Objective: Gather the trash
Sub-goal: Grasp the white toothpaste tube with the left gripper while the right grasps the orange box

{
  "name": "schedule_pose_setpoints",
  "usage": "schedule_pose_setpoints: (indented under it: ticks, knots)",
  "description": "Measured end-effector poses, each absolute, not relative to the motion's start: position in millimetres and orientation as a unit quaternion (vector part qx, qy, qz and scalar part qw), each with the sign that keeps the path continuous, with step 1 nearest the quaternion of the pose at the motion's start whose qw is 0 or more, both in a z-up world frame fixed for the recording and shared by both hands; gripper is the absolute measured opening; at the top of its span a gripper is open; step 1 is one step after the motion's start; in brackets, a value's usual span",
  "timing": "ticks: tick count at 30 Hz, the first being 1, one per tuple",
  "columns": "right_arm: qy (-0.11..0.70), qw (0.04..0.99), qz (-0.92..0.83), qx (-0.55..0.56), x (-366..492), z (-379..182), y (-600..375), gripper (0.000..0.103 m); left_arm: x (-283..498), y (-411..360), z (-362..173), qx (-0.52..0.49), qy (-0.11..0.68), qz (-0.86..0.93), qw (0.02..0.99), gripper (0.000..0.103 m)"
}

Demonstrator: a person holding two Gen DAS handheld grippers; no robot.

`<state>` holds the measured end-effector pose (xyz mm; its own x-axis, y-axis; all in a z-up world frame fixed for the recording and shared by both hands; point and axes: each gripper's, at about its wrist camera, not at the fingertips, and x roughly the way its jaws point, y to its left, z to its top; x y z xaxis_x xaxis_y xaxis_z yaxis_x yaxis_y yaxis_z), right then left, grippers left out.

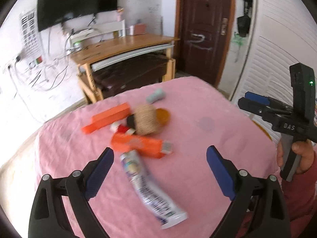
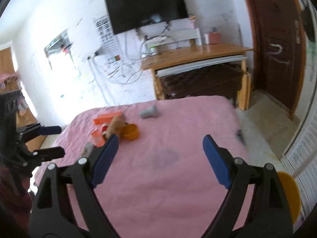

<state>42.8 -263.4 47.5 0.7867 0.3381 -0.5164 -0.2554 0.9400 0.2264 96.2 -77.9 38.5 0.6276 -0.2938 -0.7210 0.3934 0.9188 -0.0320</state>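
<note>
Trash tube (image 1: 150, 188) lies under the wide, empty left gripper (image 1: 160, 171); right gripper (image 2: 160, 156) equally wide, empty.

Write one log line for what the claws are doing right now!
left claw: open, above toothpaste tube | right claw: open, holding nothing, over pink cloth | trash: none picked up

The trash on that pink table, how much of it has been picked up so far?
Nothing looks collected yet. Both the left gripper and right gripper are open and empty above the pink table. The toothpaste tube, orange boxes, twine ball and grey piece all lie there; the tube is nearest the left gripper.
</note>
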Motion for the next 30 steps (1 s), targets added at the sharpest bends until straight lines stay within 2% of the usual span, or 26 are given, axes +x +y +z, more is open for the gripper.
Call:
schedule_pose_setpoints:
  ticks: [18,20,22,24,30]
  knots:
    - [0.326,0.923,0.203,0.015,64.5,39.9,-190.1,0.083,94.6,-79.6,-24.8,0.099,0.412,-0.173,0.889,0.088]
    - [0.331,0.921,0.206,0.011,66.1,37.8,-184.4,0.083,94.8,-81.0,-29.2,0.1,0.415,-0.176,0.887,0.08]
    - [0.335,0.919,0.21,0.007,68.1,35.9,-180.0,0.083,95.8,-82.5,-35.7,0.101,0.425,-0.186,0.88,0.06]
    - [0.341,0.915,0.214,0.002,69.5,33.0,-174.7,0.084,95.9,-83.5,-42.5,0.099,0.436,-0.195,0.873,0.047]
    - [0.362,0.901,0.239,-0.022,79.0,22.4,-147.8,0.086,93.4,-64.4,-43.0,0.062,0.436,-0.195,0.876,0.039]
